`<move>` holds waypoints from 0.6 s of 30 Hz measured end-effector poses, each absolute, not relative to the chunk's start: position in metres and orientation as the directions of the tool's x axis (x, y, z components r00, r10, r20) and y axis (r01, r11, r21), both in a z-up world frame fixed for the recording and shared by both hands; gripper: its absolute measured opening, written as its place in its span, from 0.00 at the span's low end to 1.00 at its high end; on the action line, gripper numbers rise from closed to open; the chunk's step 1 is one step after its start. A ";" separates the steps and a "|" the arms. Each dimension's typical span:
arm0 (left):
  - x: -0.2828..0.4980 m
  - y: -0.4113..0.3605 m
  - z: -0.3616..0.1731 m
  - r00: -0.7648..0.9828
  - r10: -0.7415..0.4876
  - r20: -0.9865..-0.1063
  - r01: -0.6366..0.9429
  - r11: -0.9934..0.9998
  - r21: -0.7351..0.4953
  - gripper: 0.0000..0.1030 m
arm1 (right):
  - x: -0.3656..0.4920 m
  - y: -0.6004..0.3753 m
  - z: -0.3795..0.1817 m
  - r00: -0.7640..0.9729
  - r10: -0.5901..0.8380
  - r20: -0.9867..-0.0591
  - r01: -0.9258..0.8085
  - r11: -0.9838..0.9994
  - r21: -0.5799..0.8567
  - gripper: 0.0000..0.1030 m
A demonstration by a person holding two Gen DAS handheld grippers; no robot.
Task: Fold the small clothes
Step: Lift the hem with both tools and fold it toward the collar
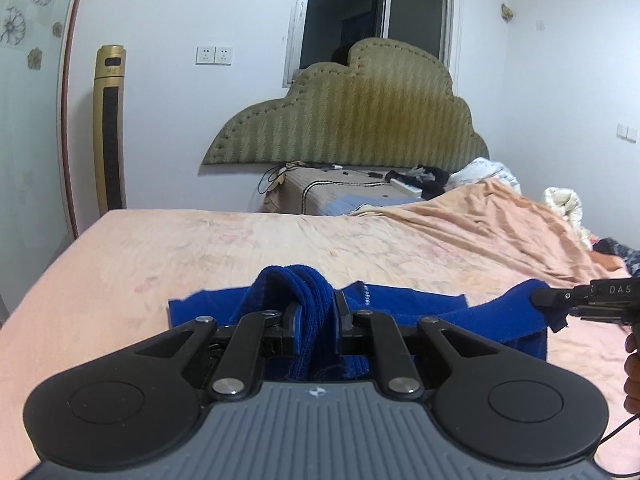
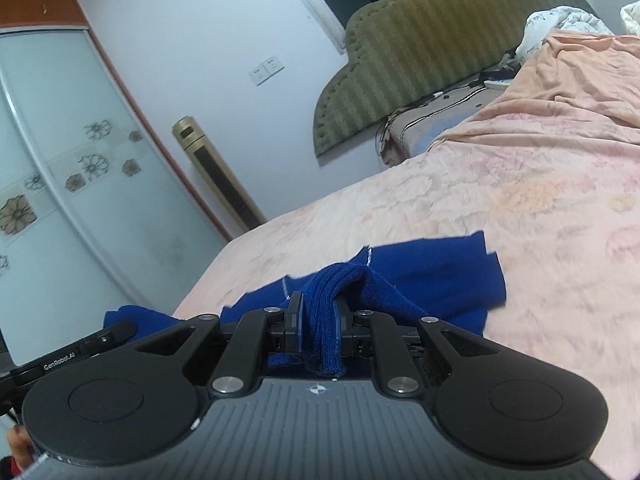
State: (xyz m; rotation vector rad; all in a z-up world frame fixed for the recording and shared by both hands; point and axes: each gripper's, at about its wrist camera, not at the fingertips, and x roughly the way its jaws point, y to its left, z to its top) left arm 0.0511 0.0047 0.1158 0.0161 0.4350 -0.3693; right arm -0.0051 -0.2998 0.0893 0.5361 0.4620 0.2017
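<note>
Left tongs (image 1: 316,322) clamped on one ribbed end of the blue garment (image 1: 420,312), right tongs (image 2: 318,322) on the other; raised off the bed (image 1: 240,248) near its front edge, probably to carry a fold across.

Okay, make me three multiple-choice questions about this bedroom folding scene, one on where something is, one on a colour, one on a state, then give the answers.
1. Where does the garment lie?
A. on the floor
B. on the pink bed sheet
C. on a chair

2. What colour is the garment?
A. blue
B. red
C. white

3. How are the left tongs?
A. wide open, nothing between them
B. resting flat on the sheet
C. shut on a bunch of the garment

Answers: B, pink sheet shows all around the cloth; A, the fabric is deep blue in both views; C, ribbed blue cloth is pinched between the pads, as with the right tongs.
</note>
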 end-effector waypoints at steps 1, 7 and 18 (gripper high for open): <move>0.058 0.003 0.115 0.841 -0.341 -0.420 0.350 0.935 -0.060 0.14 | 0.002 -0.302 0.087 0.879 0.299 -0.373 -0.054 0.837 0.544 0.17; 0.098 -0.006 0.102 0.826 -0.308 -0.472 0.340 0.940 -0.019 0.14 | 0.042 -0.306 0.074 0.870 0.286 -0.401 0.000 0.814 0.580 0.17; 0.164 -0.023 0.061 0.775 -0.255 -0.579 0.314 0.949 0.003 0.14 | 0.106 -0.311 0.031 0.821 0.258 -0.509 0.105 0.809 0.579 0.17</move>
